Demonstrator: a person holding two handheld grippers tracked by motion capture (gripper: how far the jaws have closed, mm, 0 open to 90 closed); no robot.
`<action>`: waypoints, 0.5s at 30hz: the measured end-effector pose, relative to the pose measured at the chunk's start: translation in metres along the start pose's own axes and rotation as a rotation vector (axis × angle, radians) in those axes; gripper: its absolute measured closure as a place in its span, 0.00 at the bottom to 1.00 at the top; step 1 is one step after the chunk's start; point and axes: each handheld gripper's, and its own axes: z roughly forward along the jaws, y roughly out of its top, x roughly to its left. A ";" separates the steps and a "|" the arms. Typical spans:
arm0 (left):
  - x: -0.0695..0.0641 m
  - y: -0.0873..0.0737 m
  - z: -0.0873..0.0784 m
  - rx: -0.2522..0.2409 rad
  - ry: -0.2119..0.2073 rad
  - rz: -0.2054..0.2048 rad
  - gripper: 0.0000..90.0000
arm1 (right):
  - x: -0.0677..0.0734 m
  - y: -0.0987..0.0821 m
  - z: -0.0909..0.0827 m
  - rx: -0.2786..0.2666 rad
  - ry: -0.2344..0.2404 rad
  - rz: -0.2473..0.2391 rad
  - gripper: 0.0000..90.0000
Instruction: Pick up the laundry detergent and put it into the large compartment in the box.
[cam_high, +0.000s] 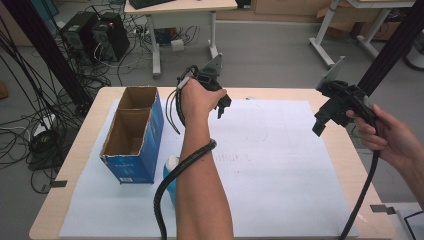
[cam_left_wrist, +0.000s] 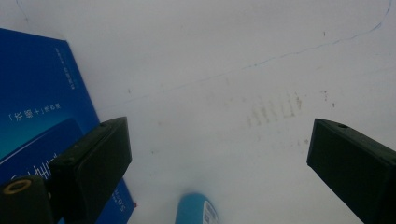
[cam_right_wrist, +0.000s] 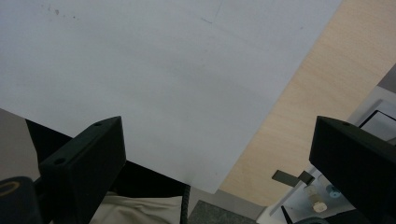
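Left gripper (cam_left_wrist: 219, 154) jaws spread, empty; blue bottle (cam_left_wrist: 196, 211) low between them, blue box (cam_left_wrist: 42, 107) beside left jaw: careless descent risks clipping box, toppling bottle; right gripper (cam_right_wrist: 215, 154) jaws spread, idle

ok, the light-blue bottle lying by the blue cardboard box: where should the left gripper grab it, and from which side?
Judging by its pose, the light-blue bottle lies flat on the white sheet, right beside the blue cardboard box. Best bet: come straight down with the open left gripper and close across the round body mid-length, one jaw on the box side if the gap allows. The forearm hides part of it.
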 end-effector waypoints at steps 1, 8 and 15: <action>0.000 0.000 0.000 0.001 -0.001 -0.001 0.07 | 0.000 0.000 0.000 0.000 0.000 0.000 0.04; -0.001 -0.001 -0.004 -0.009 -0.004 -0.006 0.07 | -0.001 0.001 0.000 0.003 0.004 0.000 0.04; 0.000 -0.012 -0.016 -0.026 -0.005 -0.011 0.07 | 0.001 0.001 0.000 0.005 0.000 -0.001 0.04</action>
